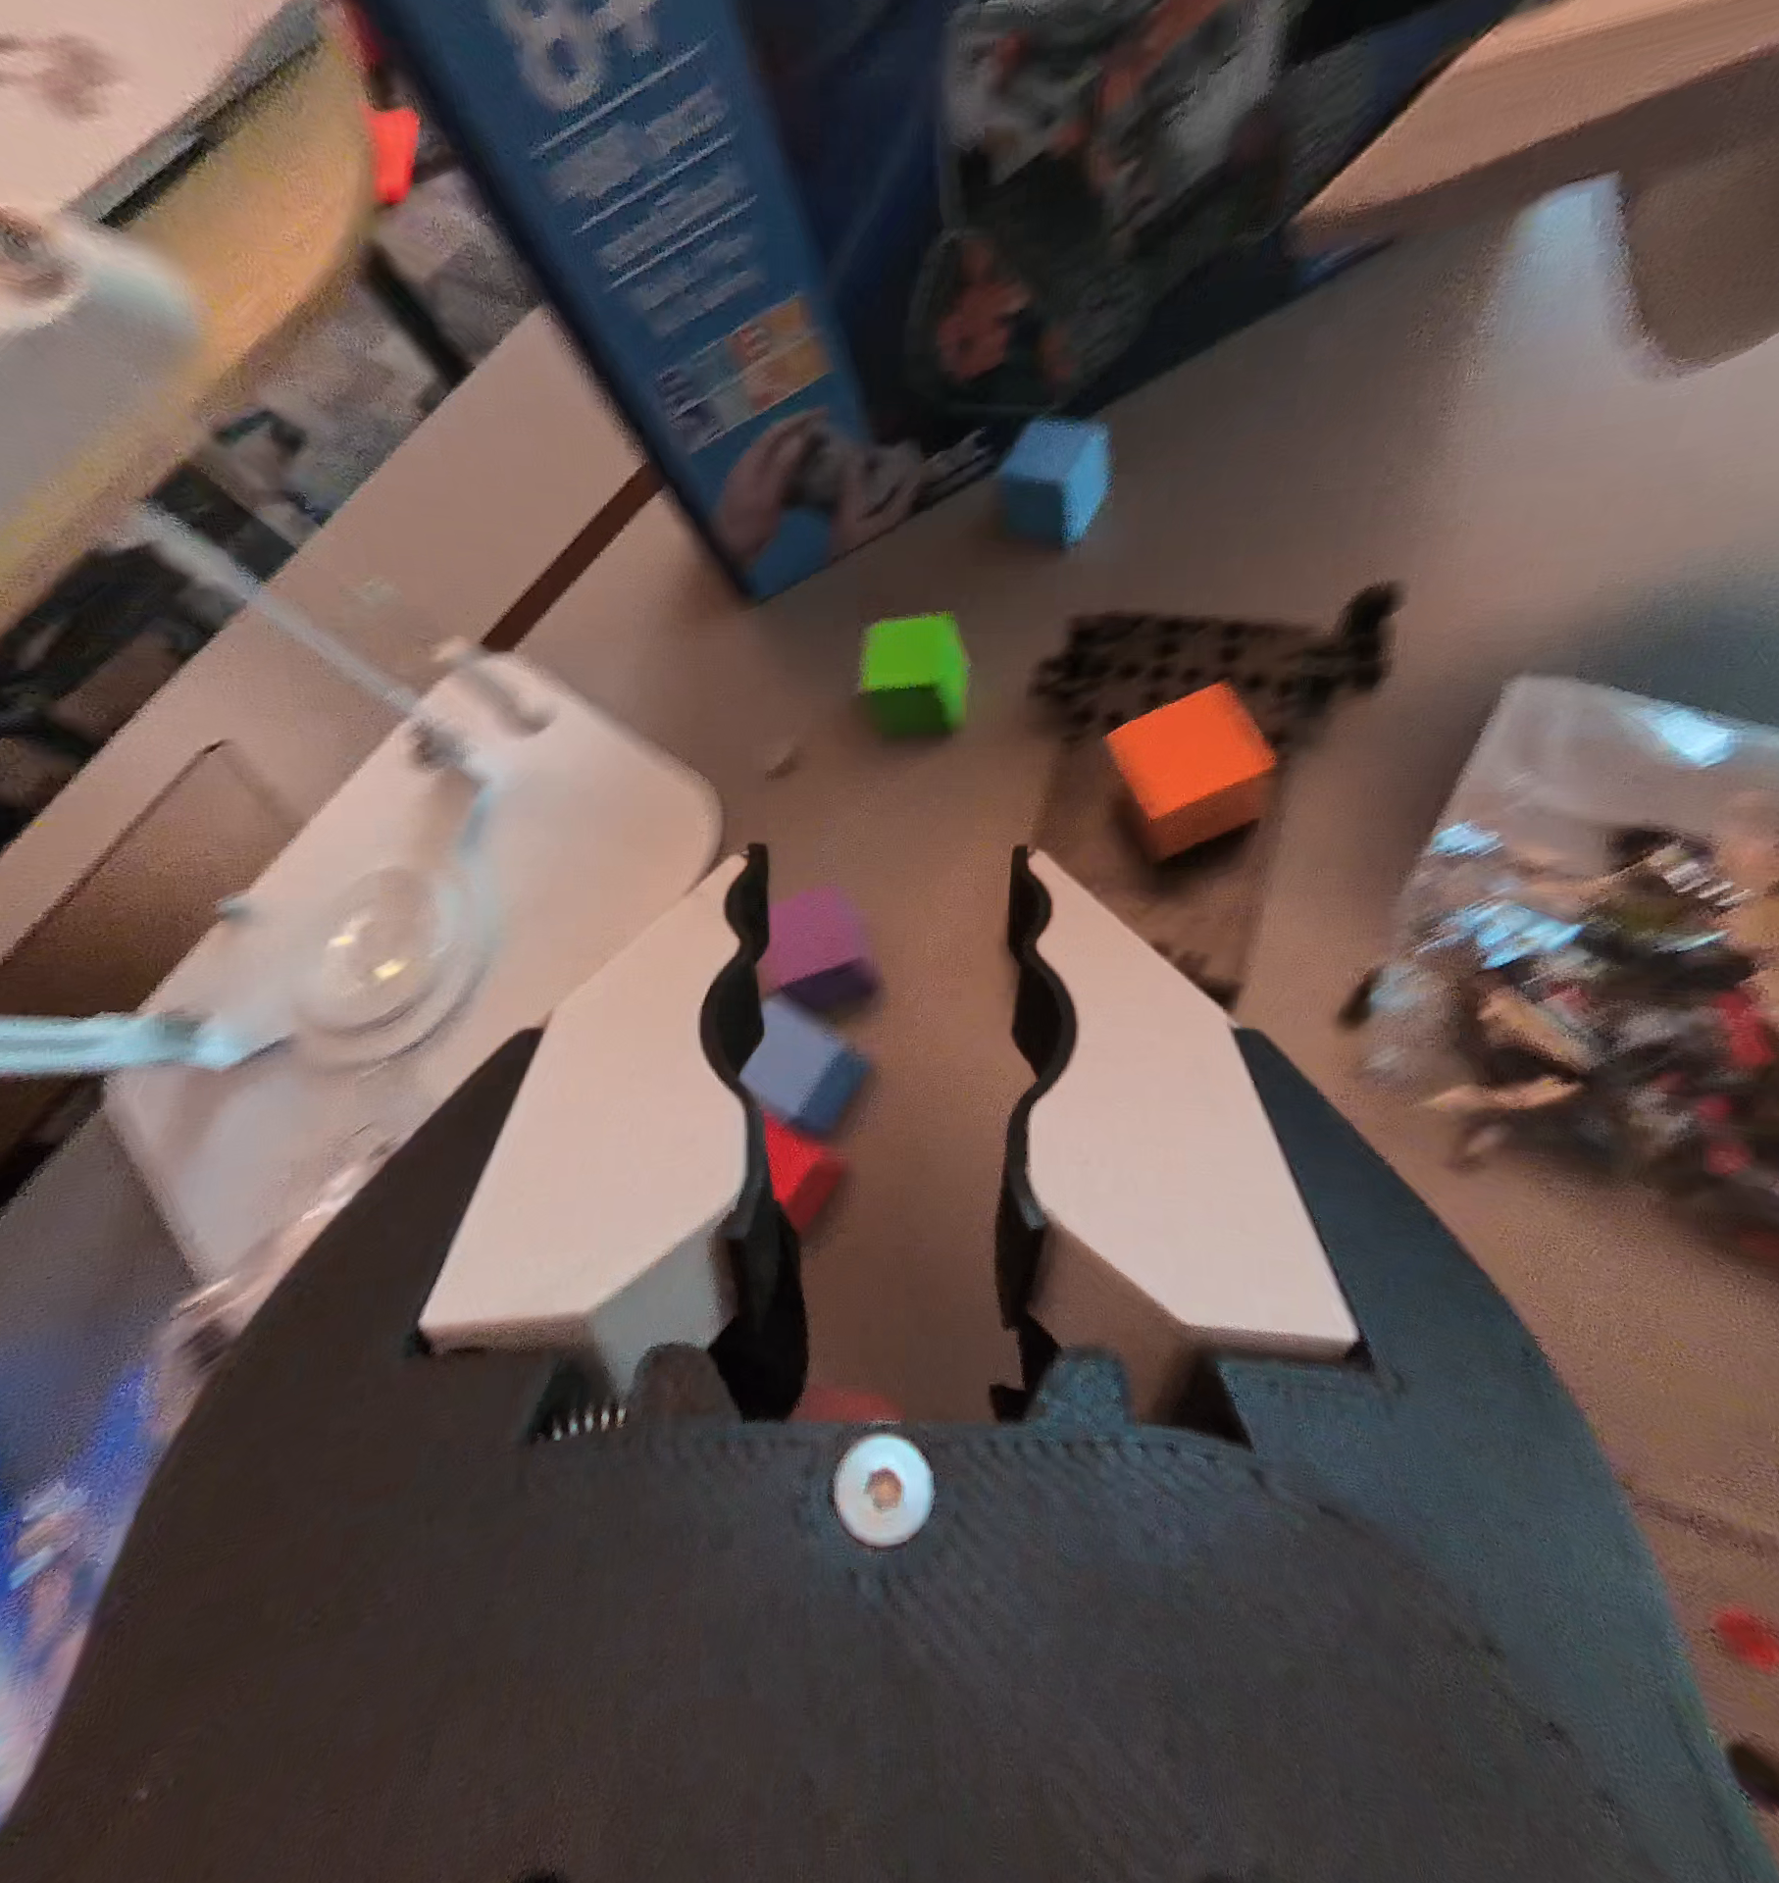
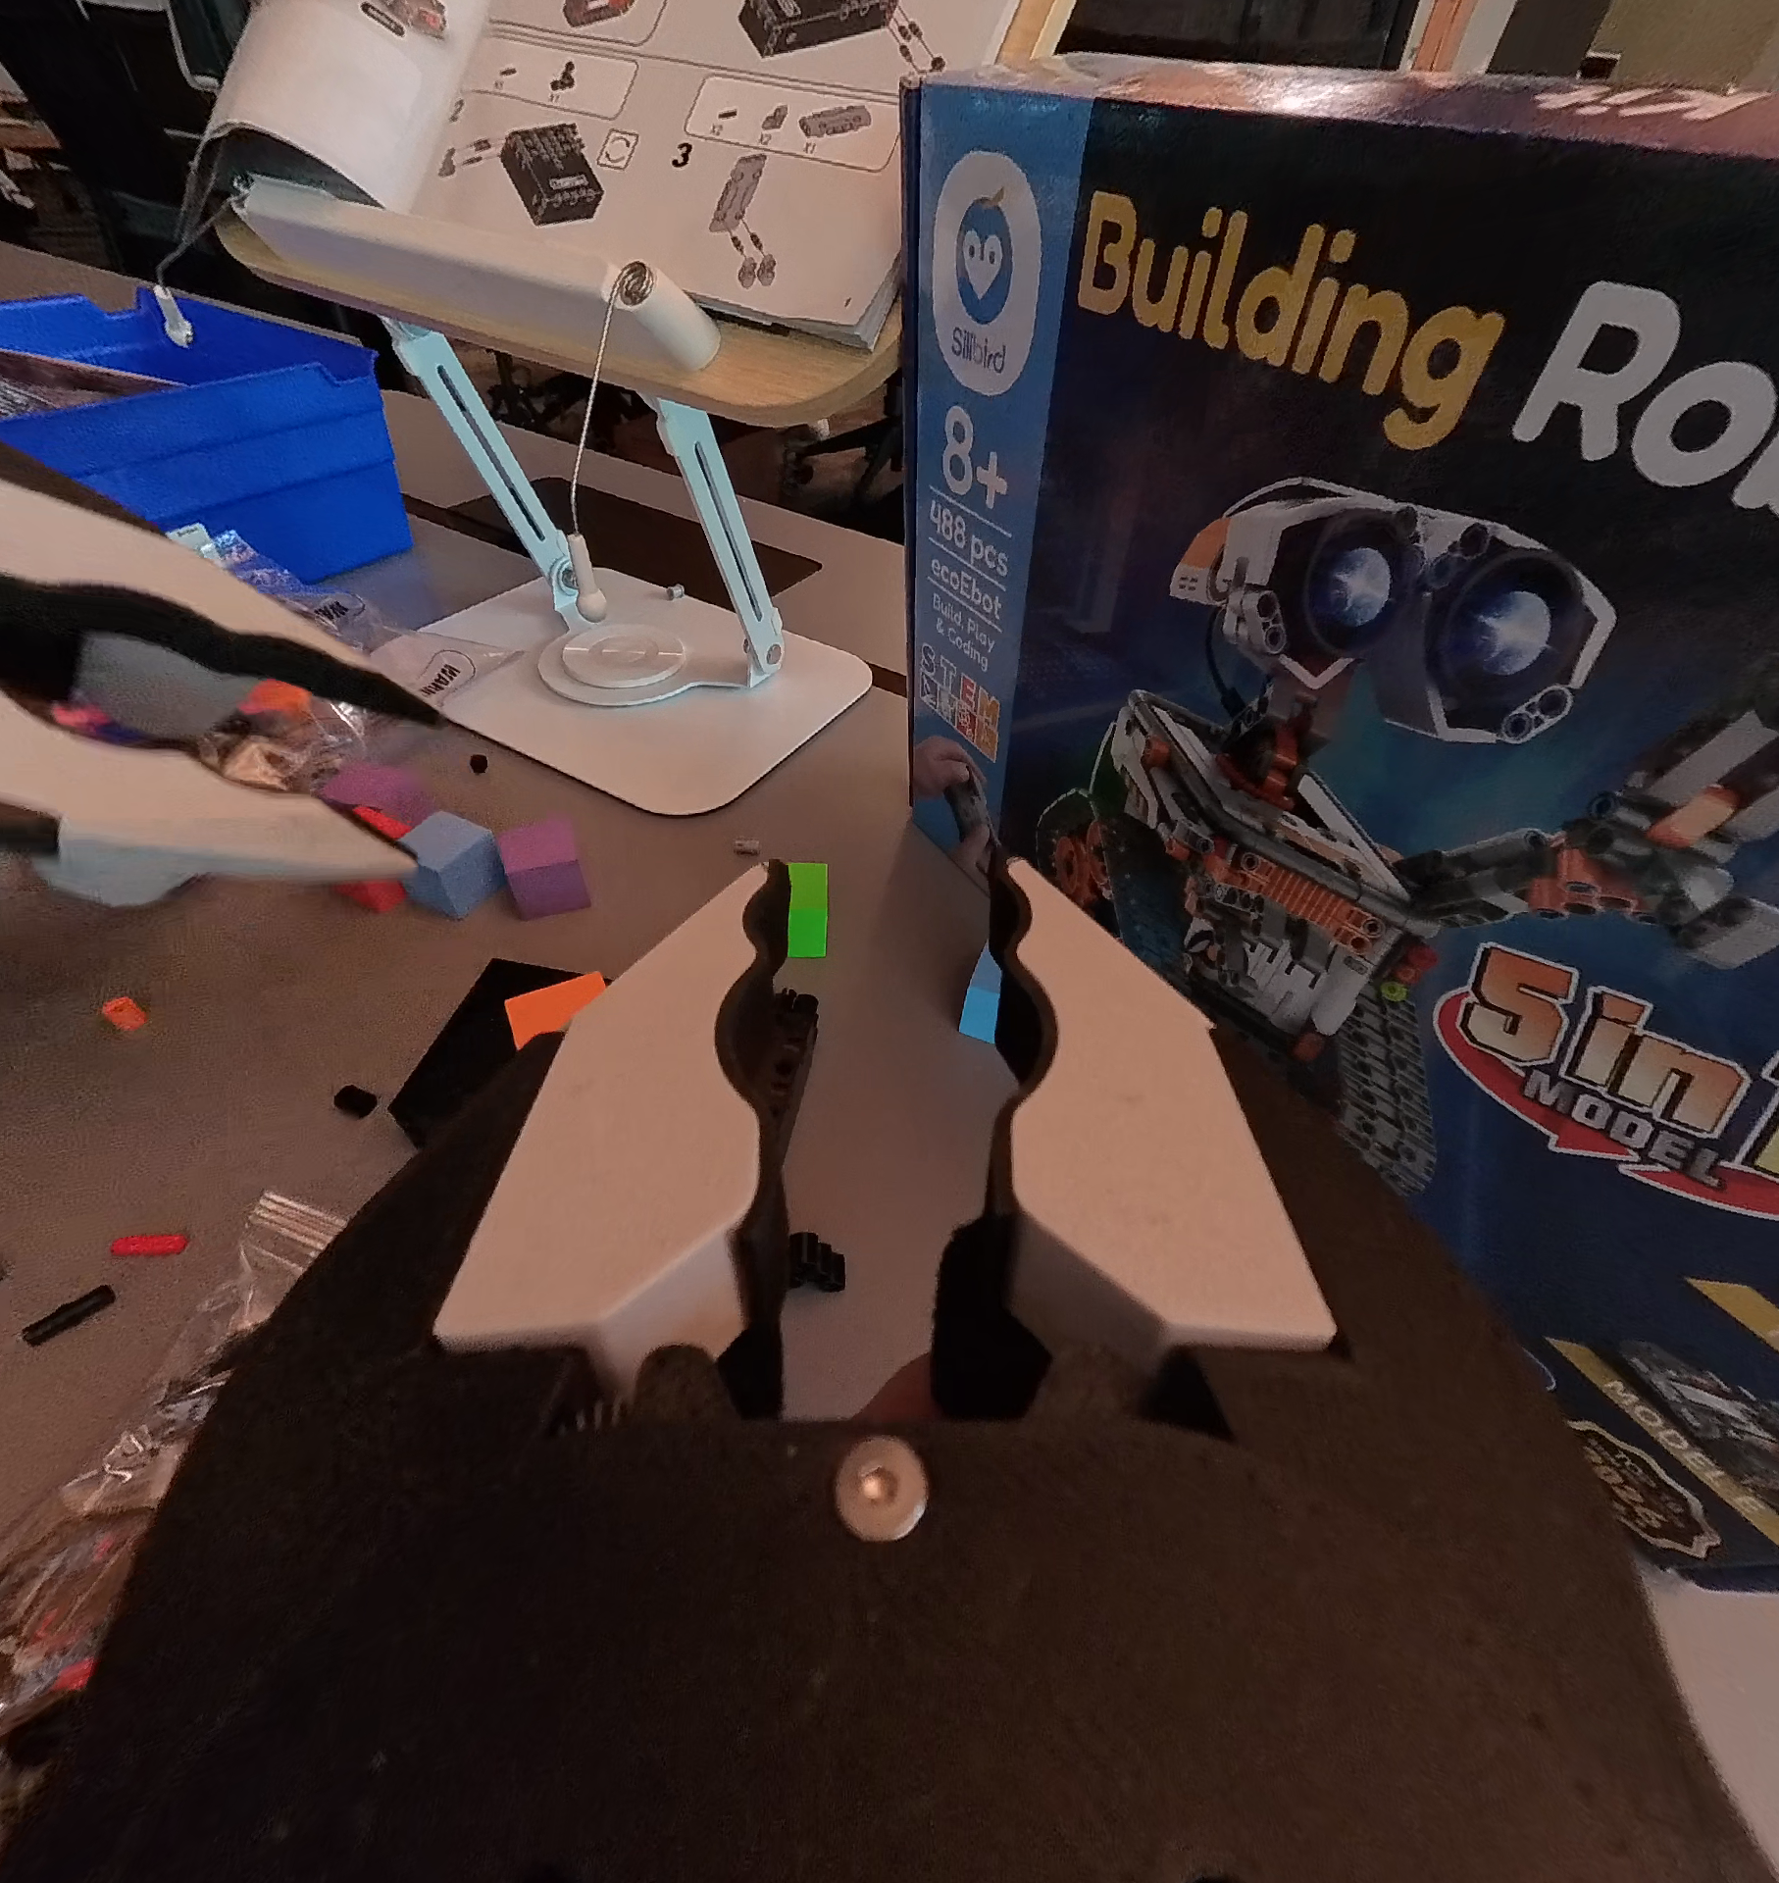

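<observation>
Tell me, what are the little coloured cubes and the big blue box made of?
The cubes, like the orange cube and green cube, look like matte foam or painted wood: flat colour, no shine; I can't tell which. The big blue box looks like printed cardboard, slightly glossy, with folded edges.

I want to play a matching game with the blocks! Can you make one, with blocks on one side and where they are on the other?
1. green cube
2. orange cube
3. purple cube
4. light blue cube

a. next to the big box
b. partly on the black plate
c. by the left gripper finger
d. alone on bare table

Pairs: 1-d, 2-b, 3-c, 4-a
</observation>
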Action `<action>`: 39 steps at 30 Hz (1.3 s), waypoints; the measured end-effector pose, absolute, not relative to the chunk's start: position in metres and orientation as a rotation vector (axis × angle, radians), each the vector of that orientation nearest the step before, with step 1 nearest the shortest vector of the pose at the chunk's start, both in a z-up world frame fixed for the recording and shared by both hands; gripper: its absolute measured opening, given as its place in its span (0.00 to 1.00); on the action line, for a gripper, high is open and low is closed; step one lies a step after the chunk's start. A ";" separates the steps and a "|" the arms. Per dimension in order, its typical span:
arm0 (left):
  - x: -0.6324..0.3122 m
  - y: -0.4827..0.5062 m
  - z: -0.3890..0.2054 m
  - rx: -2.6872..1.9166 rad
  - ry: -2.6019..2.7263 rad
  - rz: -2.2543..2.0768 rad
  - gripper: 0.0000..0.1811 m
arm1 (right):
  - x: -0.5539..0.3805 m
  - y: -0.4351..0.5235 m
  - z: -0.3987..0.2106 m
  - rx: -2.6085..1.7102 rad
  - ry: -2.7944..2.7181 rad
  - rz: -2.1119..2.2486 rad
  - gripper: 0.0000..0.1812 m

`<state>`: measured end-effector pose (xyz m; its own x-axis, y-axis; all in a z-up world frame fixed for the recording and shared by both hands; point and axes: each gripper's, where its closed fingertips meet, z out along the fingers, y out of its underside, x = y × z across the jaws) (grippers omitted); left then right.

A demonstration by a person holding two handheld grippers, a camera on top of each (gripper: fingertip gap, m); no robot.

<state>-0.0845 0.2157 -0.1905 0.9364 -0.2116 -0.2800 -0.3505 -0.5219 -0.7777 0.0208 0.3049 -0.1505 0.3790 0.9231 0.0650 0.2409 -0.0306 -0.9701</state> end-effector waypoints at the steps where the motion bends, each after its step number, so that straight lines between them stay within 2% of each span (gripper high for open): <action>1: -0.103 0.209 -0.192 -2.168 0.394 0.234 0.25 | 0.021 0.305 -0.150 -1.531 -1.083 0.775 0.21; 5: -0.153 0.186 -0.215 -2.303 0.294 0.243 0.26 | 0.020 0.304 -0.150 -1.530 -1.086 0.781 0.22; 10: -0.146 0.179 -0.244 -2.387 0.355 0.138 0.25 | 0.020 0.304 -0.152 -1.536 -1.090 0.776 0.22; 12: -0.145 0.179 -0.251 -2.404 0.396 0.175 0.22 | 0.020 0.305 -0.152 -1.538 -1.087 0.777 0.22; 14: -0.146 0.181 -0.249 -2.391 0.409 0.213 0.14 | 0.021 0.305 -0.152 -1.540 -1.087 0.776 0.22; 20: -0.146 0.178 -0.244 -2.371 0.420 0.217 0.06 | 0.022 0.305 -0.151 -1.538 -1.080 0.783 0.22; 22: -0.144 0.176 -0.243 -2.378 0.416 0.188 0.08 | 0.022 0.305 -0.150 -1.536 -1.076 0.786 0.22; 24: -0.145 0.174 -0.243 -2.397 0.404 0.186 0.17 | 0.022 0.305 -0.149 -1.535 -1.075 0.788 0.22; 27: -0.143 0.166 -0.259 -2.485 0.437 0.182 0.22 | 0.022 0.305 -0.149 -1.535 -1.072 0.792 0.22; 29: -0.148 0.169 -0.266 -2.482 0.450 0.251 0.16 | 0.022 0.305 -0.148 -1.535 -1.073 0.792 0.22; 32: -0.147 0.169 -0.259 -2.465 0.440 0.246 0.16 | 0.023 0.306 -0.148 -1.535 -1.069 0.794 0.22; 39: -0.082 0.190 -0.186 -2.226 0.517 0.074 0.16 | 0.022 0.306 -0.149 -1.537 -1.073 0.795 0.22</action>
